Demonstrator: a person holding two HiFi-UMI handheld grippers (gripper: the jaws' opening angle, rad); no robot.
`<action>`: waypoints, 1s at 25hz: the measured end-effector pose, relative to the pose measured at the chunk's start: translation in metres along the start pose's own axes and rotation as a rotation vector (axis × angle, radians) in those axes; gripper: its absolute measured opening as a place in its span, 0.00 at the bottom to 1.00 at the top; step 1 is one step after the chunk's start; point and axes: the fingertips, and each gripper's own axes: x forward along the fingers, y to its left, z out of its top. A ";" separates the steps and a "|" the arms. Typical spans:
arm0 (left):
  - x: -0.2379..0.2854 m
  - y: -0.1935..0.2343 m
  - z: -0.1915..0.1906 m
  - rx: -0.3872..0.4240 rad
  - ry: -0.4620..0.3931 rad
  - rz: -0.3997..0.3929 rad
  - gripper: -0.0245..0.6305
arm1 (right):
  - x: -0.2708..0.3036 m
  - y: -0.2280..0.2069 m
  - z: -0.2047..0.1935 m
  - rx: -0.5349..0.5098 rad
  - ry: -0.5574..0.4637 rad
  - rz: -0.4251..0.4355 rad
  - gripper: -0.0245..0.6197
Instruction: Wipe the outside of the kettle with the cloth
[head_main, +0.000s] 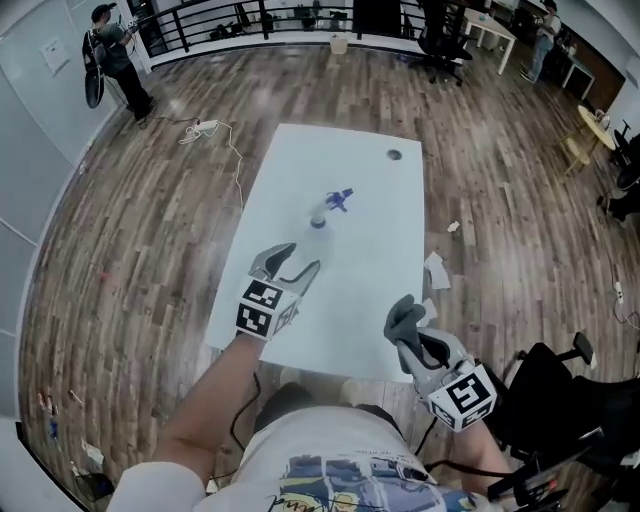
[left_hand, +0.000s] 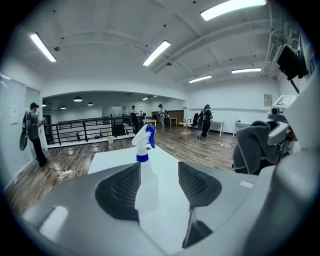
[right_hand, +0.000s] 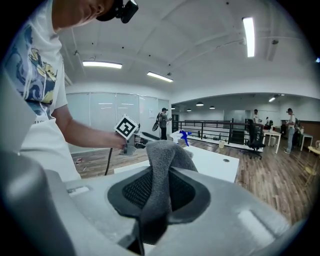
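Left gripper (head_main: 300, 258): jaws wide apart, nothing gripped; hovers over near half of white table (head_main: 350, 170). Spray bottle (left_hand: 143, 172): white body, blue trigger head, upright on table beyond jaw tips, in line with gap, untouched. Right gripper (right_hand: 159, 192): jaws closed on grey cloth (right_hand: 167, 155), fold bunched above pads; at table's near right corner, well apart from spray bottle. Round grommet hole (head_main: 393, 155) near table's far edge. Paper scraps (head_main: 437, 270) on wood floor (head_main: 150, 230) beside table.
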 end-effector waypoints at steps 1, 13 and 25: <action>0.012 0.008 0.002 0.006 0.004 0.003 0.41 | 0.003 -0.004 0.002 0.004 0.000 -0.013 0.15; 0.103 0.034 0.013 -0.008 -0.024 -0.066 0.46 | 0.002 -0.014 0.015 0.068 0.019 -0.182 0.15; 0.117 0.025 0.021 -0.004 -0.114 -0.189 0.36 | 0.004 -0.011 0.016 0.090 0.043 -0.229 0.15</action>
